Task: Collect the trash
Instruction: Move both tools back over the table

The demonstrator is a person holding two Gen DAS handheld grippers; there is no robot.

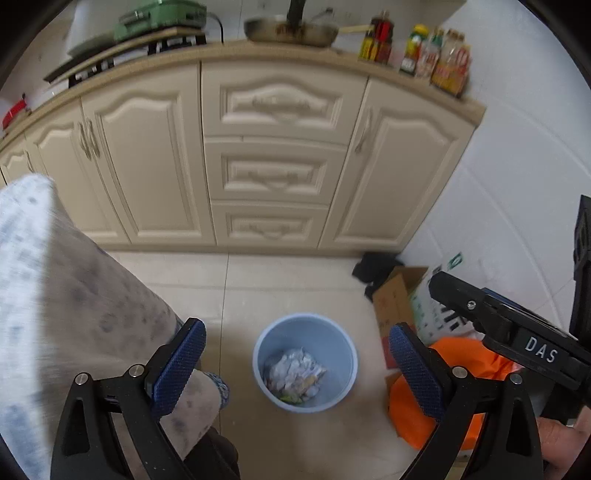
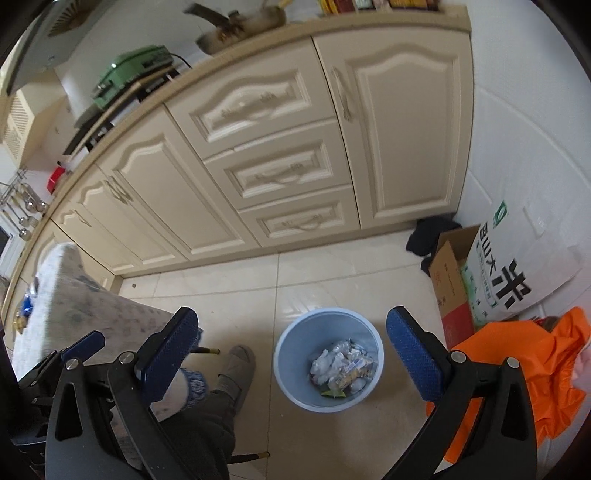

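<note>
Both tools spread wide, empty, above bin (image 1: 305, 363); left tool (image 1: 297, 363), right tool (image 2: 291, 354); trash (image 2: 341, 365) inside; next pickup: approach low, centre first.

Right gripper (image 2: 291, 328) with jaws spread wide above a pale blue bin (image 2: 328, 360) holding crumpled wrappers (image 2: 341, 367), orange bag (image 2: 517, 369) at right, cream cabinets (image 2: 280, 147) beyond, cardboard box (image 2: 452, 280) far right.

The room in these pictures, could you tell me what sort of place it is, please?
Most likely a home kitchen: cream cabinets under a countertop carry a frying pan and sauce bottles, and a blue trash bin with wrappers inside stands on the tiled floor.
</note>
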